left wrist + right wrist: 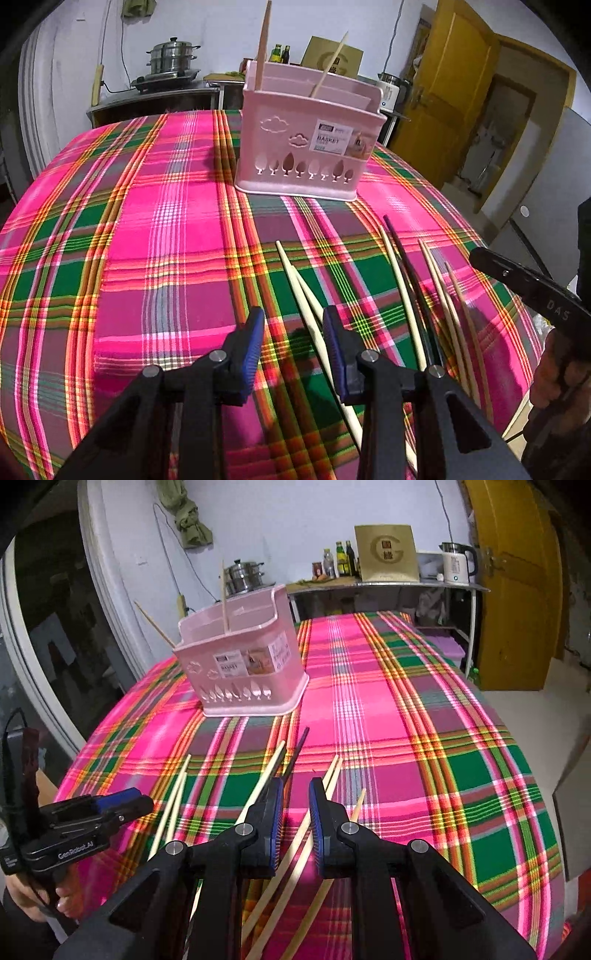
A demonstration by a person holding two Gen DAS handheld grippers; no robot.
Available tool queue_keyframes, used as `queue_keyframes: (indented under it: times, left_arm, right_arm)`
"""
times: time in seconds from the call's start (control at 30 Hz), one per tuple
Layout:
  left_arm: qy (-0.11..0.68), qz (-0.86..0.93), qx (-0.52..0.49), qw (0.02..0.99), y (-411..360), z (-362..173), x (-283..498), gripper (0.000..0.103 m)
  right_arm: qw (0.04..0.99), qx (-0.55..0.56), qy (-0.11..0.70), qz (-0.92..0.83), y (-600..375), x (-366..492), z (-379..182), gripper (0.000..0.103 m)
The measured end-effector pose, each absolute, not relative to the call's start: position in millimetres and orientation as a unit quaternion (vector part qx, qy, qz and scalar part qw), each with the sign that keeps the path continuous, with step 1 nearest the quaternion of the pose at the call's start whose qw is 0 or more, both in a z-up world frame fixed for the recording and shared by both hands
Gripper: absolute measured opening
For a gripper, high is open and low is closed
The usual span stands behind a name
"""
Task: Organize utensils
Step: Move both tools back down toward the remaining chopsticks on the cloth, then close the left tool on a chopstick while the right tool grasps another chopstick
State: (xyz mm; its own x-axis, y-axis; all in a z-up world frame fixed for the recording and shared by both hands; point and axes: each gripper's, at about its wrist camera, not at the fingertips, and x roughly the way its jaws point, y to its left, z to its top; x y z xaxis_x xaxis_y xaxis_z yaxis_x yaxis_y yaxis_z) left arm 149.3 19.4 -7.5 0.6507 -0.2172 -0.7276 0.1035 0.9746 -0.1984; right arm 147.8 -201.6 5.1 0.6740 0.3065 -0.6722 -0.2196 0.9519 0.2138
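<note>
A pink utensil basket [306, 147] stands on the plaid tablecloth, also in the right wrist view [243, 664], with two chopsticks [263, 48] standing in it. Several loose chopsticks lie on the cloth: a pale pair [299, 288] just ahead of my left gripper [293, 325], which is open and empty above them, and more pale ones with a dark one [406, 258] to the right. My right gripper [295, 794] is open over a pale pair [332, 775]. The left gripper also shows in the right wrist view [125, 801].
The plaid tablecloth [147, 221] covers the whole table. Behind it stand a counter with a steel pot [171, 55], bottles [341, 559], a kettle [456, 561] and a brown box [388, 552]. A yellow door [443, 92] is at the right.
</note>
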Motion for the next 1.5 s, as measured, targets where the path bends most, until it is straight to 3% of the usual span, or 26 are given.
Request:
queue_keyframes:
  times: [1.5]
  left_arm:
    - [0.426,-0.068,-0.041,0.901,33.2,-18.5,166.9,0.035]
  right_arm:
    - [0.861,-0.030,0.475,0.178,-128.6,245.9,-25.5,0.015]
